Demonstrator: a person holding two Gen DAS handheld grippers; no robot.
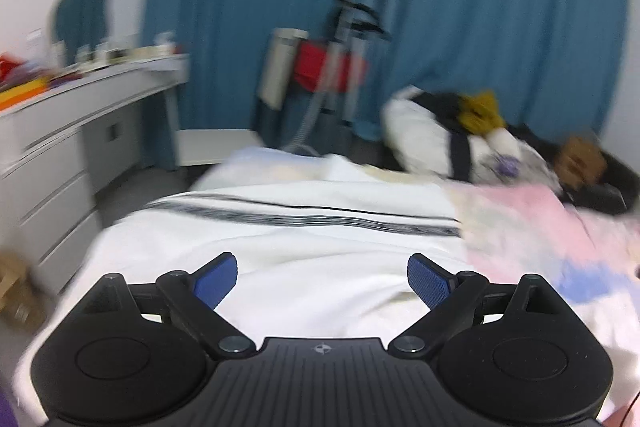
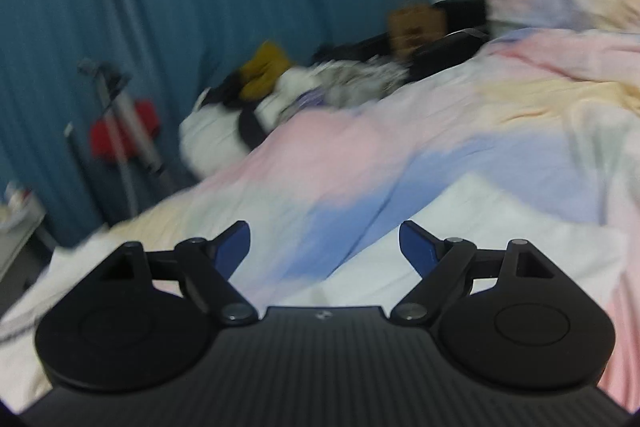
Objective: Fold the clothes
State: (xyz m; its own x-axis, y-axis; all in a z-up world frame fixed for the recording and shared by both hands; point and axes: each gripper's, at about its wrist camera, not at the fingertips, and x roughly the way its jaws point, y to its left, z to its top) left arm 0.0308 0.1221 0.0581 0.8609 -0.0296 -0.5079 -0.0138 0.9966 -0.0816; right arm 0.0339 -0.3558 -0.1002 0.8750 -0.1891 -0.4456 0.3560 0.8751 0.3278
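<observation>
Both my left tool (image 1: 322, 277) and right tool (image 2: 325, 247) hang open, empty. The white, dark-striped soft knit garment (image 1: 304, 247) on the pastel bed (image 2: 440, 131) looks light, limp; I judge a hem edge grips best.

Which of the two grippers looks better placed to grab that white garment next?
Probably the left. The left gripper is open, with the white garment spread directly beneath its fingers. The right gripper, also open, faces mostly the pastel bedcover.

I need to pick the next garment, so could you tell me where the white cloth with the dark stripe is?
In the left wrist view, the white cloth with the dark stripe lies on the bed ahead of the open left claw, beside the pastel bedding.
</observation>
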